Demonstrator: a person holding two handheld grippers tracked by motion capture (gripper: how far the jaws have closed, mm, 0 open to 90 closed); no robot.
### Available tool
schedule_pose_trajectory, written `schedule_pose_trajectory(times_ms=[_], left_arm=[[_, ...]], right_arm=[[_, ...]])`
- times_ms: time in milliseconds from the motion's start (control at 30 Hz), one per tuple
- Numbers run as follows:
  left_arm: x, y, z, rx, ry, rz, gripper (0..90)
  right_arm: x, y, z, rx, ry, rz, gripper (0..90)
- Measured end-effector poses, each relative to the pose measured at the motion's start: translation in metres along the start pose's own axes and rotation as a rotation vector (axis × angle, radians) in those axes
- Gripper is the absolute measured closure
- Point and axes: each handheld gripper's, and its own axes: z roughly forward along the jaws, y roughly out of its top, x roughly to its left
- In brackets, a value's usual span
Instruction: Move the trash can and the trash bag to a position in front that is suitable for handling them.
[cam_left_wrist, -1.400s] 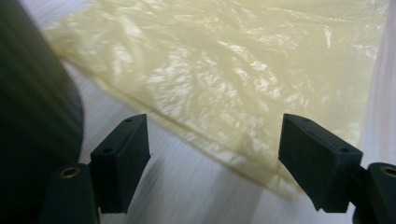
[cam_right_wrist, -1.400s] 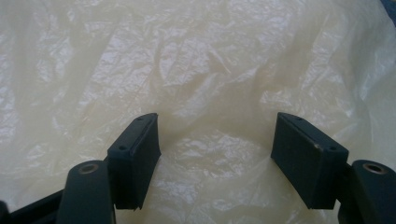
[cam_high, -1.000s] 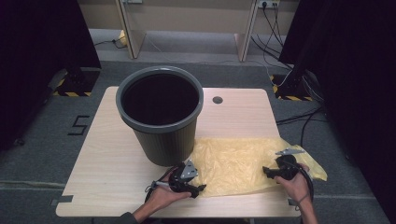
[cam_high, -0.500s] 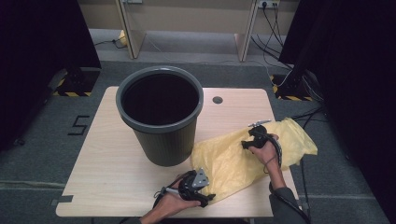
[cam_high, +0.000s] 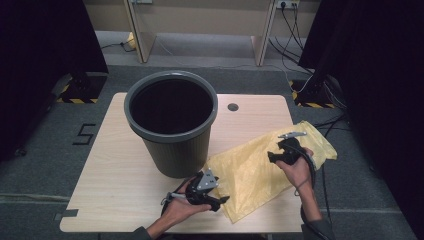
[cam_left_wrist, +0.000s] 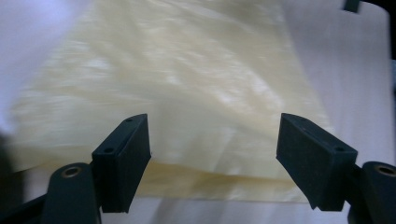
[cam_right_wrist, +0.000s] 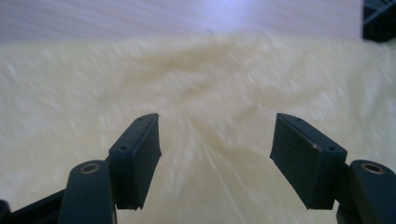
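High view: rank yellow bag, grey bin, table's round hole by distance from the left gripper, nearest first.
From the left gripper, at the table's near edge:
1. Yellow bag, right beside the jaws, spread to the right.
2. Grey bin, just behind the gripper.
3. Round hole, near the far edge, right of the bin.

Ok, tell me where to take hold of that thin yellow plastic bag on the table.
Grip the thin yellow plastic bag at its near edge, coming in low from the person's side. It lies flat and limp on the wooden table, and the left tool, jaws open, already faces that layered edge, the likeliest place to pinch.
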Motion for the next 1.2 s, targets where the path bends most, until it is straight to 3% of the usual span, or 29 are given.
schedule_pose_trajectory(times_ms=[33, 67, 100, 167, 267, 333, 433, 500, 533, 700, 800, 1000, 1200], left_arm=[[0.0, 0.0, 0.0, 0.0, 0.0, 0.0, 26.0], [0.009, -0.003, 0.001, 0.019, 0.044, -0.007, 26.6], [0.013, -0.004, 0.003, 0.033, 0.063, 0.001, 26.9], [0.016, -0.006, 0.009, 0.028, 0.075, -0.006, 28.4], [0.015, -0.005, 0.019, 0.062, 0.085, 0.009, 30.5], [0.013, -0.005, 0.026, 0.082, 0.075, 0.02, 30.3], [0.01, -0.008, 0.033, 0.11, 0.061, 0.032, 32.2], [0.007, -0.011, 0.034, 0.093, 0.022, -0.013, 34.4], [0.005, -0.011, 0.033, 0.09, 0.017, -0.007, 34.7], [-0.007, -0.014, 0.031, 0.08, -0.014, 0.021, 38.4], [-0.018, -0.014, 0.032, 0.069, -0.037, 0.037, 40.0], [-0.036, -0.011, 0.033, 0.091, -0.086, 0.074, 40.9], [-0.047, -0.01, 0.033, 0.101, -0.121, 0.098, 40.8]], right_arm=[[0.0, 0.0, 0.0, 0.0, 0.0, 0.0, 32.6], [-0.007, -0.02, -0.005, 0.018, -0.004, 0.03, 32.5], [-0.009, -0.027, -0.007, 0.02, -0.001, 0.047, 32.5], [-0.013, -0.043, -0.009, 0.022, 0.013, 0.065, 32.6], [-0.018, -0.063, -0.004, 0.056, 0.038, 0.089, 33.0], [-0.02, -0.073, 0.003, 0.081, 0.045, 0.093, 31.8], [-0.019, -0.076, 0.003, 0.056, 0.056, 0.064, 33.0], [-0.02, -0.077, 0.003, 0.05, 0.062, 0.055, 32.8], [-0.021, -0.077, 0.004, 0.048, 0.061, 0.057, 32.9], [-0.024, -0.067, 0.012, 0.037, 0.047, 0.073, 32.8], [-0.017, -0.045, 0.03, 0.032, 0.058, 0.062, 32.6], [0.012, -0.005, 0.057, 0.039, 0.105, -0.008, 32.5], [0.038, 0.016, 0.07, 0.047, 0.167, -0.091, 32.4]])
